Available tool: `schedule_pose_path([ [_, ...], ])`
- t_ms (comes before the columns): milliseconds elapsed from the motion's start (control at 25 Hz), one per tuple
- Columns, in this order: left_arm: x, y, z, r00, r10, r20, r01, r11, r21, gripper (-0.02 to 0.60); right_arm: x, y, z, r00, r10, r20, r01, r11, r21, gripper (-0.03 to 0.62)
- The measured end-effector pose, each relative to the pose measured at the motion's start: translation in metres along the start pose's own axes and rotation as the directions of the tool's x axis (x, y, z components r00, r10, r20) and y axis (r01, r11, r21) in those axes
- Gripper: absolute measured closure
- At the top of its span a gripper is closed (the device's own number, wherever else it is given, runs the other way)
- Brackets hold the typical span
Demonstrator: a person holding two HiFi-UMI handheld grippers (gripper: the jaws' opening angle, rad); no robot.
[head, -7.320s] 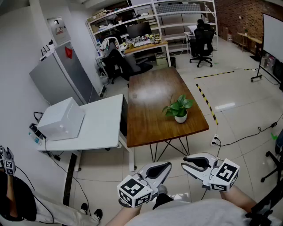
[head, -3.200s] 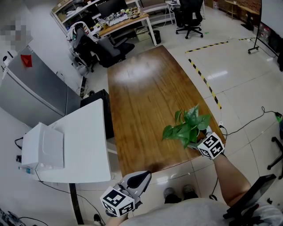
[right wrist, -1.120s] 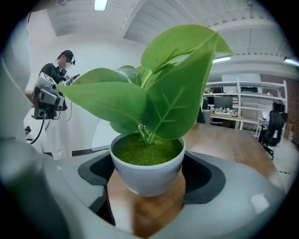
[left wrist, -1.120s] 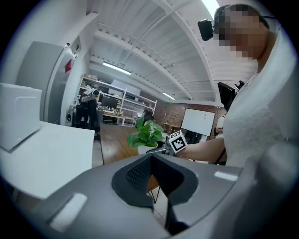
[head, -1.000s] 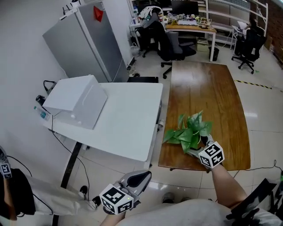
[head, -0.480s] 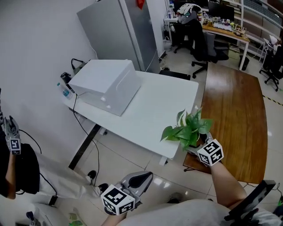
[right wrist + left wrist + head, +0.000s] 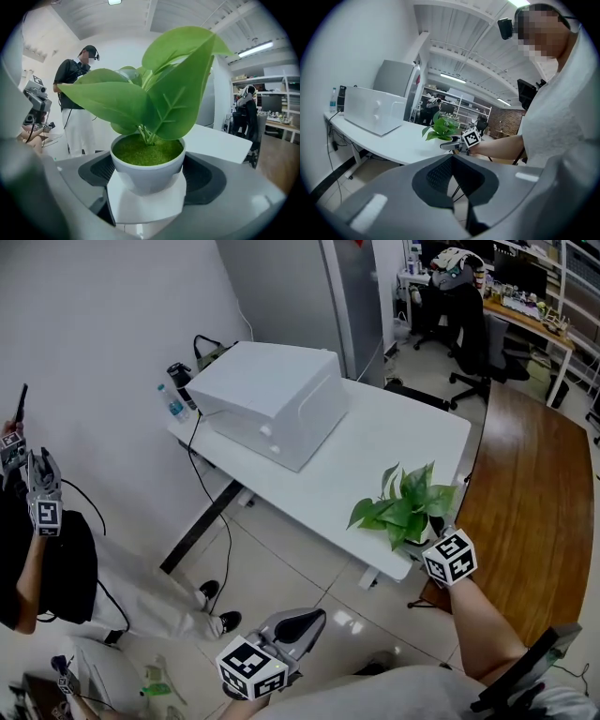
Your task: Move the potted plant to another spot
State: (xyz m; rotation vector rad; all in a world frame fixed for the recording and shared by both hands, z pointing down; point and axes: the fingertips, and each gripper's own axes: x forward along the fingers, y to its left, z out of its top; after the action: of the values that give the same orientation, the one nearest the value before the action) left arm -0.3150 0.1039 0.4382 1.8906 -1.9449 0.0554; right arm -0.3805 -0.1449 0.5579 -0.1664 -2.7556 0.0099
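Potted plant (image 7: 403, 510) over white desk (image 7: 394, 442); tiled floor (image 7: 281, 579).

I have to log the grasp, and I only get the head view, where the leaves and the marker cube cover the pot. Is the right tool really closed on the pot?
Observer: Yes. The right gripper view shows the right tool with a jaw against each side of the white pot. The pot's rim sits above the jaws.
Operator: Is the left tool carrying anything?
Observer: No. In the left gripper view the left tool has its jaws together with nothing between them.
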Motion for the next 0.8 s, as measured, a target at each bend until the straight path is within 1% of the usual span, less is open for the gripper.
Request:
schedule_pose_path([
  [320,-0.008,0.02,-0.007,0.999,0.04,-0.005,-0.04,0.999,-0.026,0.592,0.036,0.003,-0.003,0.999,0.022,-0.027,-0.023,0.999,-0.026,0.143],
  [480,-0.006,0.022,-0.008,0.999,0.047,-0.008,-0.047,0.998,-0.029,0.592,0.043,0.0,-0.01,0.999,0.027,-0.041,-0.028,0.999,-0.026,0.143],
  [800,-0.006,0.029,-0.008,0.999,0.053,-0.009,-0.053,0.998,-0.033,0.592,0.048,0.001,-0.012,0.999,0.035,-0.021,-0.035,0.999,-0.006,0.144],
])
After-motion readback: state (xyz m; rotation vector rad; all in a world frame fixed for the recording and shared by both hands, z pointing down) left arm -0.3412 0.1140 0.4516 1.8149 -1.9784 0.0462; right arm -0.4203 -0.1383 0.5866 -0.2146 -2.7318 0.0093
